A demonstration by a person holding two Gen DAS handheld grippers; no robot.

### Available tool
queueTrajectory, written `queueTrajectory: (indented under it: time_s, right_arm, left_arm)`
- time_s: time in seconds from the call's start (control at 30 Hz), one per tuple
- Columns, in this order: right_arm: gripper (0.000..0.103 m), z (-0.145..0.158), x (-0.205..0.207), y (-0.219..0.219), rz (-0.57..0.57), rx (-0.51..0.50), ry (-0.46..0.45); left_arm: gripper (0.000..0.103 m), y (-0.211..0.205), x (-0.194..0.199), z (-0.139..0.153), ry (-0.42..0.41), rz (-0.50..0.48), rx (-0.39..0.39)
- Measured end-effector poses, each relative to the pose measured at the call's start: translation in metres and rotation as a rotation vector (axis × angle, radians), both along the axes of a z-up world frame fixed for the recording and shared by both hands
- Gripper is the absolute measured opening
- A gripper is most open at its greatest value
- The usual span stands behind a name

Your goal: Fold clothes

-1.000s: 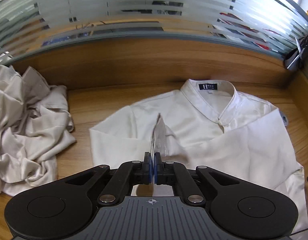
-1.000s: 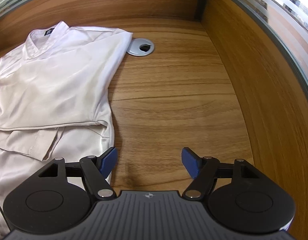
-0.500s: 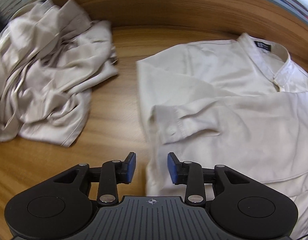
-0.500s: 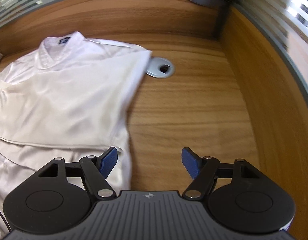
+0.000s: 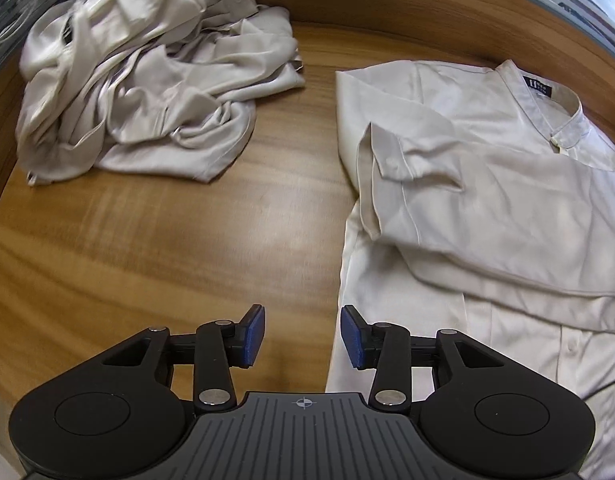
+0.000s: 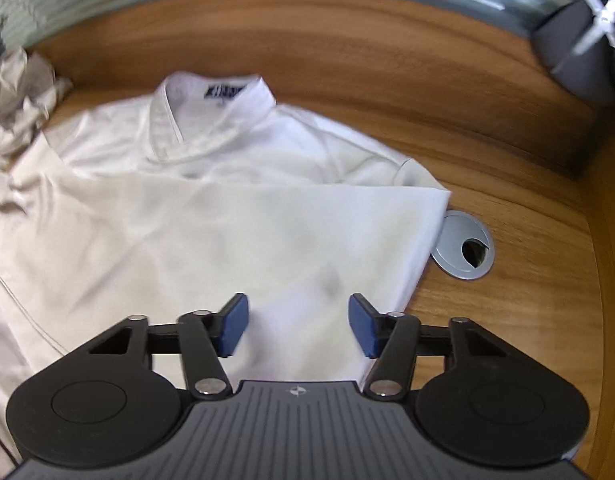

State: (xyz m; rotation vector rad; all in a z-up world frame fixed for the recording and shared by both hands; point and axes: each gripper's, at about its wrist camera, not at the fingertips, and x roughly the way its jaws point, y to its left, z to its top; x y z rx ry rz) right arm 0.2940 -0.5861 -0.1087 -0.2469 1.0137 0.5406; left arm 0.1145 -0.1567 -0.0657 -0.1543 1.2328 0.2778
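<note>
A cream shirt with a stand collar lies flat on the wooden desk, both sleeves folded in over its front. My left gripper hovers over the shirt's left edge, its jaws opening with only bare desk and the cloth's edge below them. In the right wrist view the same shirt fills the middle. My right gripper hangs above the shirt's right side near its folded edge; its jaws are closing, with cloth under them but not pinched.
A crumpled pile of beige clothes lies at the desk's far left. A round silver cable grommet sits just right of the shirt. Raised wooden walls and frosted glass bound the desk behind and on the right.
My left gripper let go of the sleeve cuff, opened and moved left to the shirt's edge. My right gripper swung left from bare desk to above the shirt, and its jaws narrowed.
</note>
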Motion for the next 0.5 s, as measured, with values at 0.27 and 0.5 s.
queueTrajectory:
  time_s: [0.27, 0.5]
  right_arm:
    - [0.06, -0.01, 0.004, -0.028, -0.087, -0.108, 0.008]
    - [0.06, 0.021, -0.029, -0.04, -0.137, -0.083, -0.036]
  left_arm:
    - [0.047, 0.0, -0.013, -0.007, -0.01, 0.06, -0.029]
    - [0.048, 0.015, 0.0, -0.015, -0.012, 0.056, -0.022]
